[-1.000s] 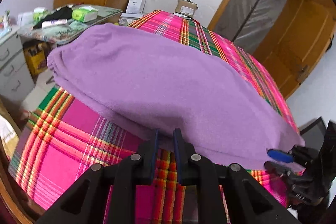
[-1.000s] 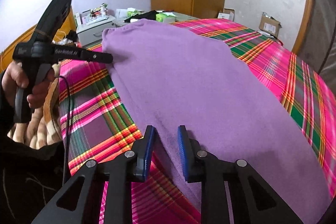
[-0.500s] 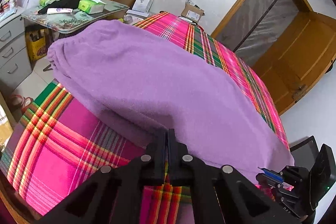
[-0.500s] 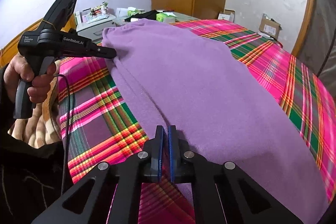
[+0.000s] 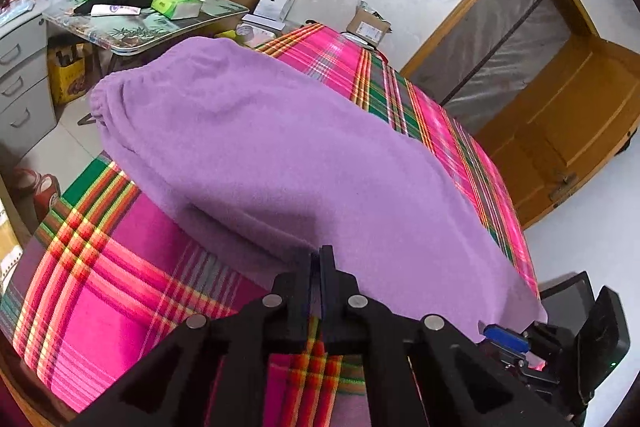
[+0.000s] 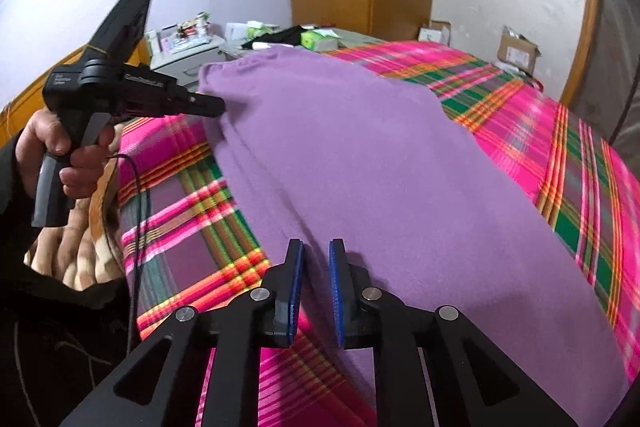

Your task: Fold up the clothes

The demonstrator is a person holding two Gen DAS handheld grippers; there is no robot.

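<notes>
Your black left gripper (image 5: 321,259) is pinching shut on the near edge of the purple fleece garment (image 5: 280,163) lying across the pink plaid bedspread (image 5: 104,291). Your right gripper (image 6: 316,267) is opening, its blue pads straddling the garment's corner.

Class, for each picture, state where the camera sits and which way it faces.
Left wrist: sits on the left tongs, facing down across the purple garment on the plaid cover; shows its tongs shut on the garment's edge, and the right tongs at lower right.
Right wrist: sits on the right tongs, facing down along the garment; its jaws are opening, fabric between them; the left tongs and a hand show at left.
Shared: garment, cover, cluttered table.
</notes>
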